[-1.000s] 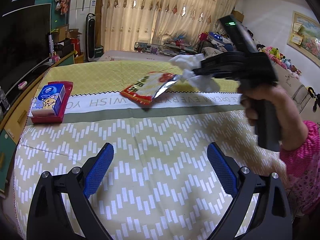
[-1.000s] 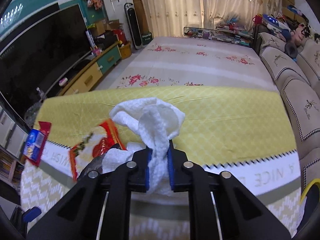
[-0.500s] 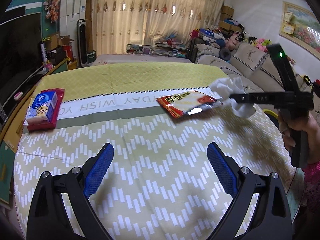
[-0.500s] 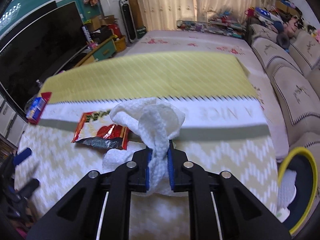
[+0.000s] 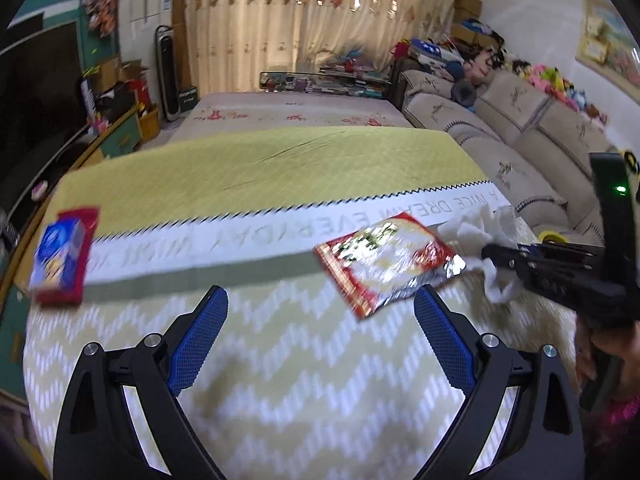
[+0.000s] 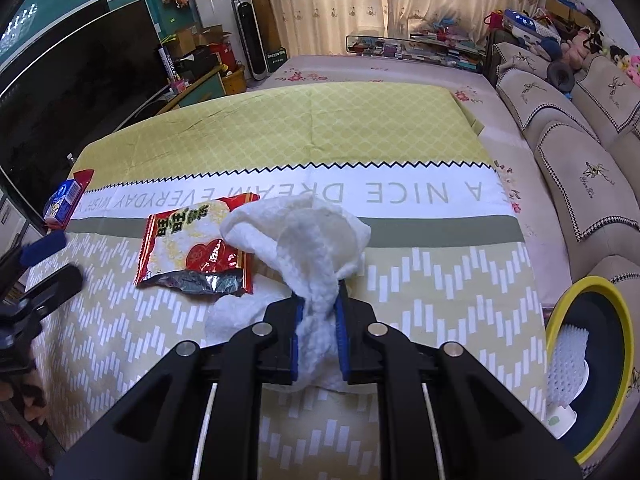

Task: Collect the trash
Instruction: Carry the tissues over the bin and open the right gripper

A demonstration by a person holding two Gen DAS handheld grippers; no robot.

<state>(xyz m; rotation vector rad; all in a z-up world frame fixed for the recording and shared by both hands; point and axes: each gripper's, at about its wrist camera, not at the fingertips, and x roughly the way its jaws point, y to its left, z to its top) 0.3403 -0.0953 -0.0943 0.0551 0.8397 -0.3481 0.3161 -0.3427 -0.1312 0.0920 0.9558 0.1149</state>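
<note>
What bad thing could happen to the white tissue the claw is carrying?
The right gripper pinches only a narrow twist of the crumpled tissue, so a loose part could tear away or slip out before it reaches the yellow-rimmed bin beside the table. The dangling end hangs near the snack wrapper and might drag it along.

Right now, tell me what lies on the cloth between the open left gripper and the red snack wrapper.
Nothing: in the left wrist view only bare patterned tablecloth lies between the left gripper and the red snack wrapper.
</note>
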